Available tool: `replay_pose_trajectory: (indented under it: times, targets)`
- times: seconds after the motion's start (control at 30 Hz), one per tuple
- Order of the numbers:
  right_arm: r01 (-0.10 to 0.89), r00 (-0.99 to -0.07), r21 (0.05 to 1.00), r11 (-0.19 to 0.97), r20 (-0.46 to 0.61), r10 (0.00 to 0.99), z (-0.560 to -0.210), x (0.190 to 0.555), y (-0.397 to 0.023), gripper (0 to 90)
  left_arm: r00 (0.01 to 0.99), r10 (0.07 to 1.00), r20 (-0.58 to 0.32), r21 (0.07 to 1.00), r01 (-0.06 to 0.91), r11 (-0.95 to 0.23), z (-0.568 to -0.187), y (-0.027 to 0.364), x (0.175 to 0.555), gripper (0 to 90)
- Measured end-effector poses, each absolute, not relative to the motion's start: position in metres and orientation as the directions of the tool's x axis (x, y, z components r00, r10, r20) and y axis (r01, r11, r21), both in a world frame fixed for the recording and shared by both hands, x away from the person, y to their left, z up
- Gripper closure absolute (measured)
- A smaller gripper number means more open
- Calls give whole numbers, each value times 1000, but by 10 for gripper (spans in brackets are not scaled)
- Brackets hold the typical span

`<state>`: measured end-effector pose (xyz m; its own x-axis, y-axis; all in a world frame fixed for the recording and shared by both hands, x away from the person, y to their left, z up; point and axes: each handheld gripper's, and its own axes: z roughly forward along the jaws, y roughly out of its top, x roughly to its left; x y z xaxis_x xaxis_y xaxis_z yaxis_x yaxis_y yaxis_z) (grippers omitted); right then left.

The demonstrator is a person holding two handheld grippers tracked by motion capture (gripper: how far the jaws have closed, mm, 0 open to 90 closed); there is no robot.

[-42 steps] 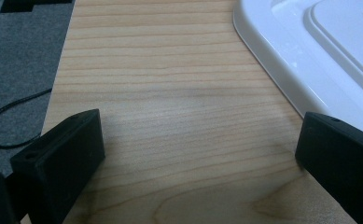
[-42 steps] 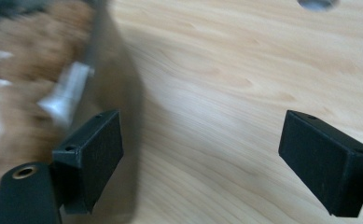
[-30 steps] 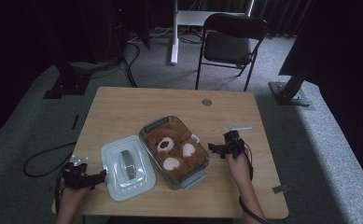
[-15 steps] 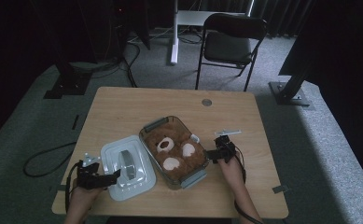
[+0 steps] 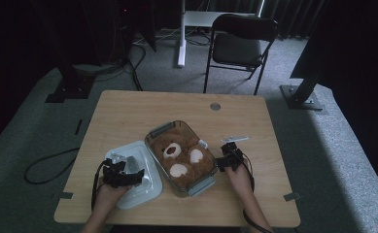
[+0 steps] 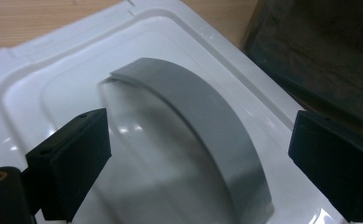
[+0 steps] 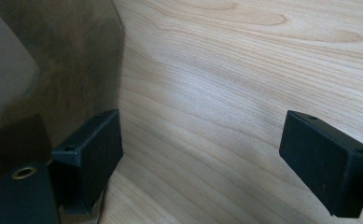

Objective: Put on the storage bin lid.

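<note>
I have the left gripper (image 6: 198, 154), jaws just narrowing but spread astride the lid's (image 5: 140, 167) grey handle (image 6: 202, 135), at nine o'clock of the container (image 5: 181, 153); right gripper (image 7: 202, 158) gapes empty; next, pinch and lift.

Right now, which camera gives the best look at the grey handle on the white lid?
The left gripper view: the grey handle arches close up between that gripper's open jaws. The high view shows it small and partly hidden by the left gripper. The right gripper view faces the table.

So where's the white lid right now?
In the high view the white lid lies flat at the table's front left, beside the teddy's container, under the left gripper.
</note>
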<state>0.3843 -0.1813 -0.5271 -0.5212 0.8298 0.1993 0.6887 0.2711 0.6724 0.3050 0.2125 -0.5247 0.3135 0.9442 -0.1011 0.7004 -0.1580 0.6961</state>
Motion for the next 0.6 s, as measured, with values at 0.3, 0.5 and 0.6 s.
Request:
replay_pose_trajectory:
  times: [0.3,0.5,0.6]
  targets:
    - [687,-524,677,263,211,825,-525,381,-184,134,342,927,-153,708,692,-138,-529,215,307,544]
    - [689,-529,680,250,237,815,-527,378,-185,134,327,921,-211,718,692,-82,-527,227,305,651]
    - [690,-533,682,243,252,807,-528,376,-185,134,323,918,-229,730,681,-58,-520,236,302,696]
